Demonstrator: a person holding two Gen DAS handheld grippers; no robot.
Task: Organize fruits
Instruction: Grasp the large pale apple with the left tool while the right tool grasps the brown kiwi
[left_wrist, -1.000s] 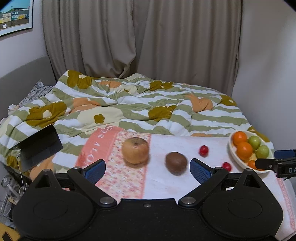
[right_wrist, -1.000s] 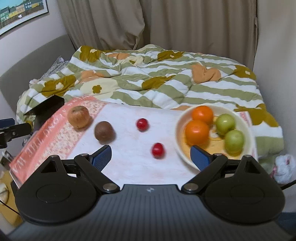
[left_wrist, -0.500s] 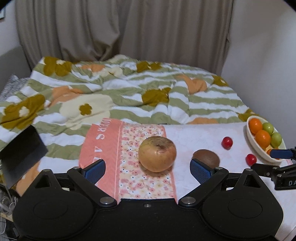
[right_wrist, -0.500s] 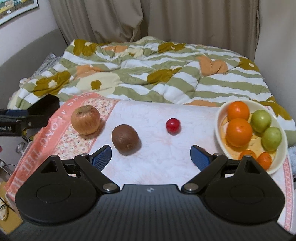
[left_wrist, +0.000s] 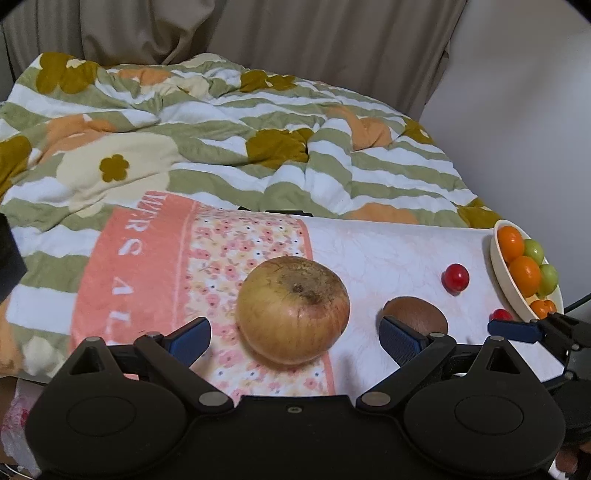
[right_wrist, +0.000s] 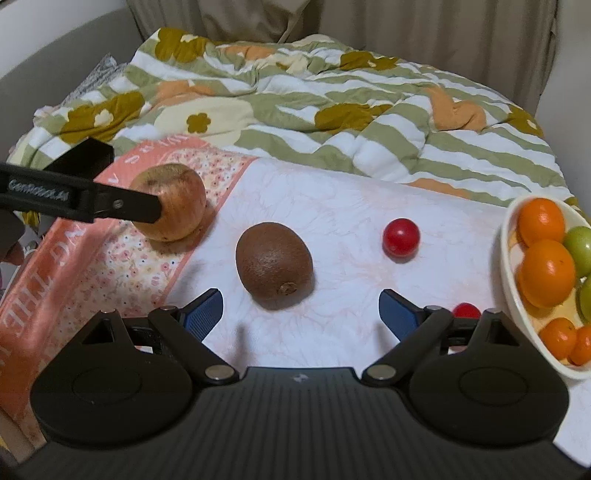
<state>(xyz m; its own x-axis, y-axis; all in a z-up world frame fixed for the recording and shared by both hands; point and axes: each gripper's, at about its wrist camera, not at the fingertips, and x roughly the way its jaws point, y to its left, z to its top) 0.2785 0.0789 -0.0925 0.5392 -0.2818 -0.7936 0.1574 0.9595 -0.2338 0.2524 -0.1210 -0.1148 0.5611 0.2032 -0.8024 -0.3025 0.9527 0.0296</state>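
A yellow-brown apple (left_wrist: 293, 309) (right_wrist: 170, 201) lies on the floral cloth, between the tips of my open left gripper (left_wrist: 294, 338). A brown kiwi (right_wrist: 274, 259) (left_wrist: 415, 314) rests on the white cloth just ahead of my open right gripper (right_wrist: 301, 312), not between its pads. Two small red tomatoes (right_wrist: 401, 236) (right_wrist: 466, 310) lie to the kiwi's right. A cream bowl (right_wrist: 511, 291) (left_wrist: 499, 271) at the right edge holds oranges and green fruits.
A striped flowered duvet (left_wrist: 229, 136) covers the bed behind the cloth-covered table (right_wrist: 332, 192). A black object (right_wrist: 86, 157) sits at the table's left end. Curtains and a wall stand behind.
Both grippers moved forward and down. The apple now sits between the left fingers; the kiwi is much nearer the right gripper. The fruits stayed in place.
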